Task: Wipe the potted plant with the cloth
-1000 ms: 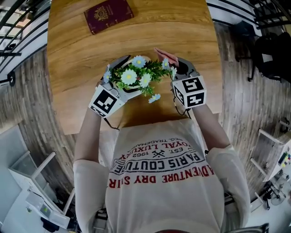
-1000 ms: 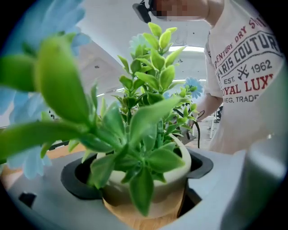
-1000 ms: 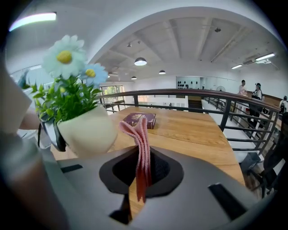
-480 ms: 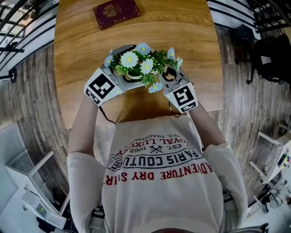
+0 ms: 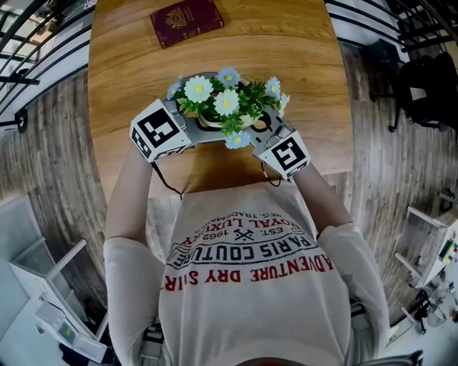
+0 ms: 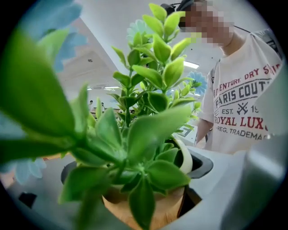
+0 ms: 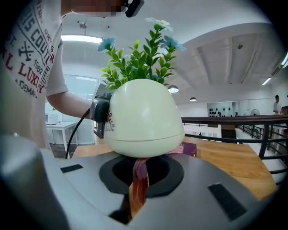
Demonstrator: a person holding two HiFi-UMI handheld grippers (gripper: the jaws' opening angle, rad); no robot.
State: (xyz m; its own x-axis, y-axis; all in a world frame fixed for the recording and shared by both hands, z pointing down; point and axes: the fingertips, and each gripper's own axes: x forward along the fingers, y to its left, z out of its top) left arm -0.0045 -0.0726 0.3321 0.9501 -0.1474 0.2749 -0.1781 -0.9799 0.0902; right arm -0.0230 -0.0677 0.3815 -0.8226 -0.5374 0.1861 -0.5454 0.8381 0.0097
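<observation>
The potted plant (image 5: 225,107) is showing at the upper centre of the head view, over the desk (image 5: 136,71). The left gripper (image 6: 144,211) is clamping its jaws on the pot. The right gripper (image 7: 139,188) is pinching the reddish cloth (image 7: 138,179) in its jaws, the cloth touching the cream pot. A maroon booklet (image 5: 187,20) is lying at the top edge.

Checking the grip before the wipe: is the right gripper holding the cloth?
Yes, the right gripper view shows the reddish cloth pinched in the right gripper, its end pressed up against the white pot.
</observation>
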